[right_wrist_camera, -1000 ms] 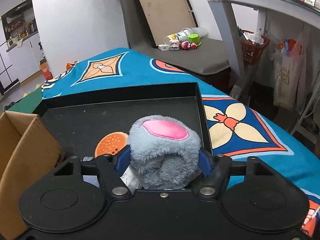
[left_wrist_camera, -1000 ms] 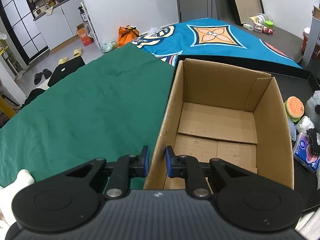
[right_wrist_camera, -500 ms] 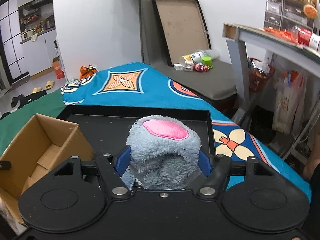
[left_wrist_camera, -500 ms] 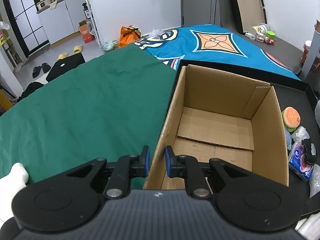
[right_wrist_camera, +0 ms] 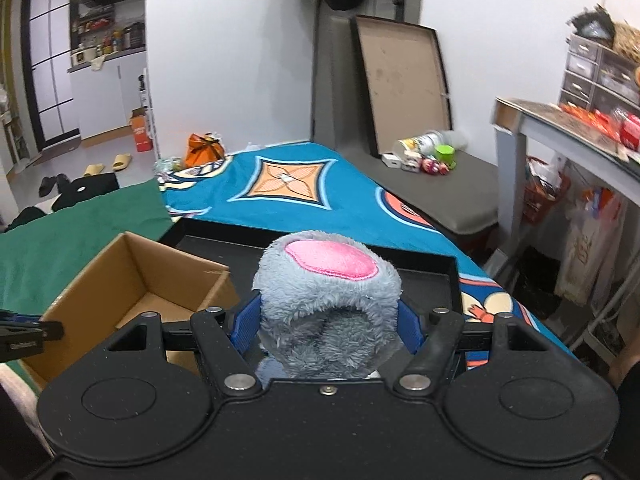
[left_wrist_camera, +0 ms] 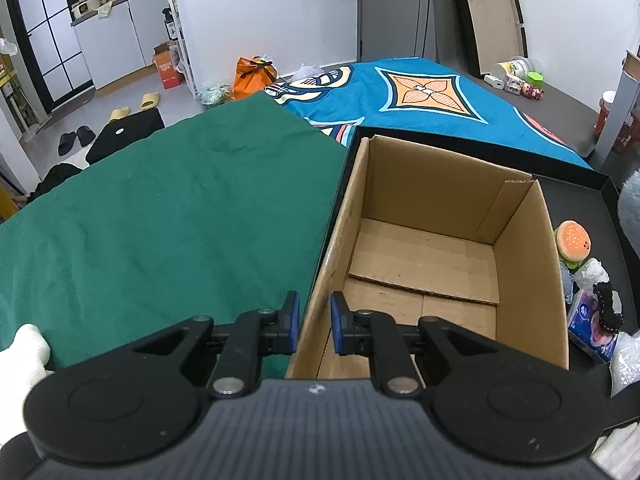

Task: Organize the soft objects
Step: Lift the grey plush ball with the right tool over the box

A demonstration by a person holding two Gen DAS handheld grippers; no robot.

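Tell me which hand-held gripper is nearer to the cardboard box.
Left. The left hand-held gripper straddles the near left wall of the cardboard box. The right hand-held gripper, holding the grey plush toy, is beside it, apart.

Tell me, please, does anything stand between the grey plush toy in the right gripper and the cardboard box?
Nothing visible does. The grey plush toy hangs above the black tray, and the cardboard box lies open-topped and empty to its left. The left gripper straddles only the box's near-left wall.
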